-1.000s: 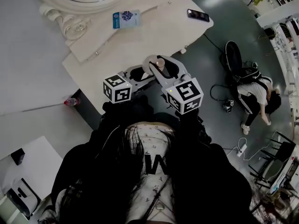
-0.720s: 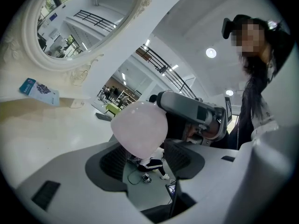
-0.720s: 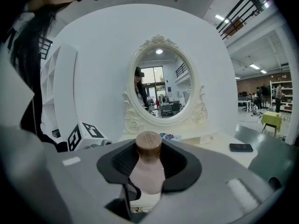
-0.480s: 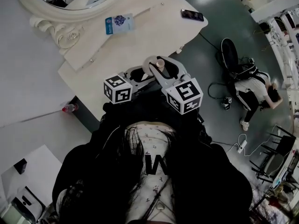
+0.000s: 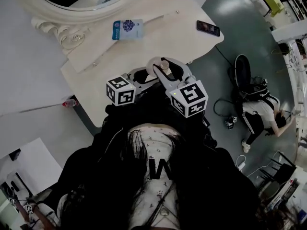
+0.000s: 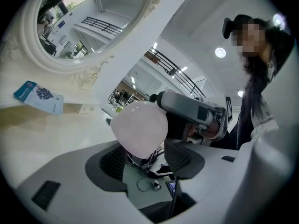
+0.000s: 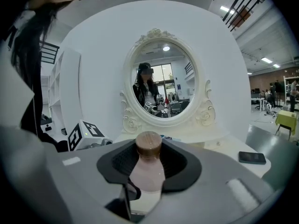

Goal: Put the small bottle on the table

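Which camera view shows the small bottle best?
The right gripper view: the small bottle stands upright between the right gripper's pads, with its brown cap and pink body clear. The left gripper view shows only a pale pink rounded end of it. The head view shows just its top from above.

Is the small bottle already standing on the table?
No, the small bottle is clamped between the jaws of the right gripper, which holds it up off the table.
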`<state>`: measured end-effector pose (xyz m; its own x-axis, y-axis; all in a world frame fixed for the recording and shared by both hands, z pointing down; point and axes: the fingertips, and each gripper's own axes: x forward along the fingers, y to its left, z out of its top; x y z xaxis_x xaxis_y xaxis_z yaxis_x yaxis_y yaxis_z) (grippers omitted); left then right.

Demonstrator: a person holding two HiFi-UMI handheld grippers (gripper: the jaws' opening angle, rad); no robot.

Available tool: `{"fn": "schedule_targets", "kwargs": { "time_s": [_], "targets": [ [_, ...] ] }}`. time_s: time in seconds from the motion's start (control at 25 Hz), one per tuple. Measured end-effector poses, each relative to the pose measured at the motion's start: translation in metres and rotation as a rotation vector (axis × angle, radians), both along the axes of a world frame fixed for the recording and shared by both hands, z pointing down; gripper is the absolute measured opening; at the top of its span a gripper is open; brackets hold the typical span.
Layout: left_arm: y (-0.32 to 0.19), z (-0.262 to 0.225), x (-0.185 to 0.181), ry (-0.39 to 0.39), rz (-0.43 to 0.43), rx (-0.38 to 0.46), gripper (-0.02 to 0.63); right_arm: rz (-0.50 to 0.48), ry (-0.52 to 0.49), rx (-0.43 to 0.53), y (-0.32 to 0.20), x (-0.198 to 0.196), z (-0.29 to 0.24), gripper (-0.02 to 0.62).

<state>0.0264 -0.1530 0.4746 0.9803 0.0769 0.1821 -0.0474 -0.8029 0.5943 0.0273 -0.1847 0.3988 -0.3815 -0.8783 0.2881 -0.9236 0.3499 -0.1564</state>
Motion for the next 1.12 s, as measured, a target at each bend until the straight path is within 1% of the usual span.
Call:
{"fn": "schedule_targets", "kwargs": {
  "time_s": [0.24,0.48,0.76,0.92,1.12],
  "targets": [
    [-0.032,0.000,0.043,-0.018,-0.096,-0.011,0.233,-0.088,-0.025,-0.012,-0.036,0.042,0.000,0.144],
    [-0.050,0.005,0.077,-0.051,-0.144,-0.022,0.233,-0.144,-0.038,-0.029,-0.056,0.074,0.005,0.144],
    [-0.067,0.012,0.104,-0.077,-0.190,-0.033,0.233,-0.197,-0.046,-0.038,-0.074,0.100,0.011,0.144],
    [-0.076,0.021,0.115,-0.099,-0.210,-0.048,0.233,-0.229,-0.027,-0.056,-0.083,0.108,0.019,0.144],
    [-0.084,0.035,0.122,-0.126,-0.241,-0.076,0.233,-0.271,-0.027,-0.084,-0.095,0.113,0.032,0.144]
  ]
}}
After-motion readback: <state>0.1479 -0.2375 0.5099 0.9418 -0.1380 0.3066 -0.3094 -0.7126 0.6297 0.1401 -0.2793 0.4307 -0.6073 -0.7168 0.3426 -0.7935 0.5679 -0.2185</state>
